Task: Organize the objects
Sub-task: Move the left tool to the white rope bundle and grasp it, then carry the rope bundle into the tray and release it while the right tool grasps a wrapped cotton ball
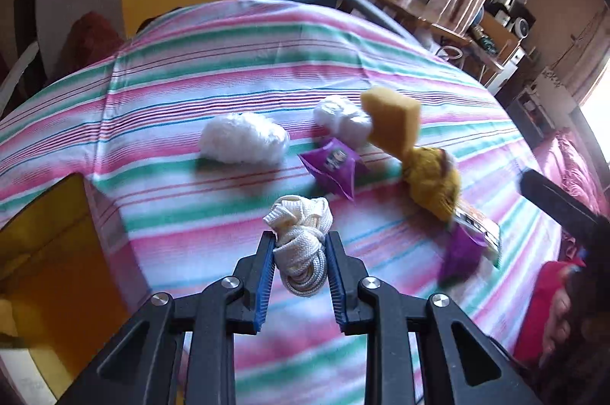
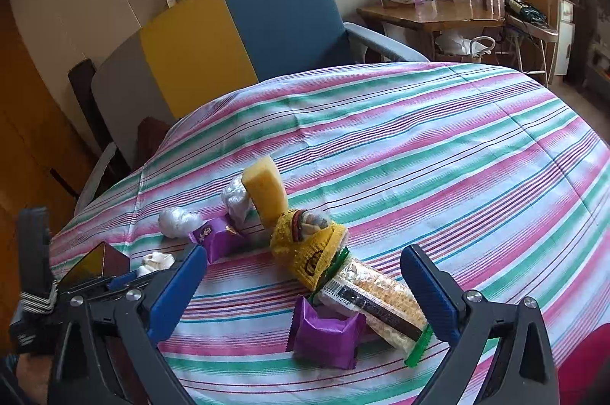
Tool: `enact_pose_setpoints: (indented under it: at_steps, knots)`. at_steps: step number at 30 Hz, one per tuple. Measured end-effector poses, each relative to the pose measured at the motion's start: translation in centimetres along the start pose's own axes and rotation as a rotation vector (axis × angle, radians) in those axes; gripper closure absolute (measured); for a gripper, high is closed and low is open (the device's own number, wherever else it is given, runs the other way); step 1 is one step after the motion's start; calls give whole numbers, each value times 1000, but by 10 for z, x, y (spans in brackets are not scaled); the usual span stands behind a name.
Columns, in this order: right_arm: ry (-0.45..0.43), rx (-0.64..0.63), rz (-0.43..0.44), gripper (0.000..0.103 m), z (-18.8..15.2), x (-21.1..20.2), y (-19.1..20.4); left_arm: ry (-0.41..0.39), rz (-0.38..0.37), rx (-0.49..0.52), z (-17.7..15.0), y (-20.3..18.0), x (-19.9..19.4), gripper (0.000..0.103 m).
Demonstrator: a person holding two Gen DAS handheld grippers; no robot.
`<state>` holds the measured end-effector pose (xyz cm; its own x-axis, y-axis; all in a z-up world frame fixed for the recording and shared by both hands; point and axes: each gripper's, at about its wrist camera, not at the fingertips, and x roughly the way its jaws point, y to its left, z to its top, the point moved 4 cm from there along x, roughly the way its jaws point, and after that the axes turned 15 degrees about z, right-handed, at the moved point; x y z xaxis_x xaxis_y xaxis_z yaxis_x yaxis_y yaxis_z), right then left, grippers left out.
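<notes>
My left gripper point(image 1: 301, 245) is shut on a knotted cream rope bundle point(image 1: 301, 237), held just above the striped tablecloth point(image 1: 190, 92); the bundle also shows in the right wrist view point(image 2: 154, 262). Beyond it lie two white plastic wads point(image 1: 244, 138) point(image 1: 343, 117), a purple packet point(image 1: 333, 163), a yellow sponge point(image 1: 392, 117), a yellow net bag point(image 1: 432, 176) and a second purple packet point(image 1: 459, 252). My right gripper point(image 2: 305, 275) is open, its fingers either side of the corn pack point(image 2: 377, 298) and the purple packet point(image 2: 324, 336), near the net bag point(image 2: 309, 248).
A blue and yellow chair point(image 2: 274, 20) stands behind the table. A wooden side table point(image 2: 431, 14) with a box is at the back right. A yellow box point(image 1: 49, 252) sits at the table's left edge. A red garment point(image 1: 549, 306) is at the right.
</notes>
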<state>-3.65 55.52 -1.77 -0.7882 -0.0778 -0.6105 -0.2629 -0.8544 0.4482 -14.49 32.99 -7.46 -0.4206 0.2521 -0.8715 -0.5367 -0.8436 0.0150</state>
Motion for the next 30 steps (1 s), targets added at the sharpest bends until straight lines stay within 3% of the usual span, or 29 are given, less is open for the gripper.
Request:
enact_pose_setpoints:
  at_steps: [9, 11, 13, 16, 21, 30]
  knots:
    - [141, -136, 38, 2, -21, 25, 31, -87, 25, -77, -57, 60, -66, 78]
    - [193, -183, 67, 7, -28, 35, 45, -96, 39, -101, -71, 77, -76, 78]
    - [236, -226, 96, 21, -32, 44, 61, -94, 50, -126, -82, 92, -81, 77]
    - [271, -285, 121, 27, -27, 64, 87, -89, 53, -167, -97, 114, -87, 78]
    - [327, -397, 121, 28, -8, 120, 127, -104, 42, -210, -117, 138, -102, 78]
    - [510, -596, 1, 20, 2, 225, 155, -89, 37, -305, -142, 174, -108, 78]
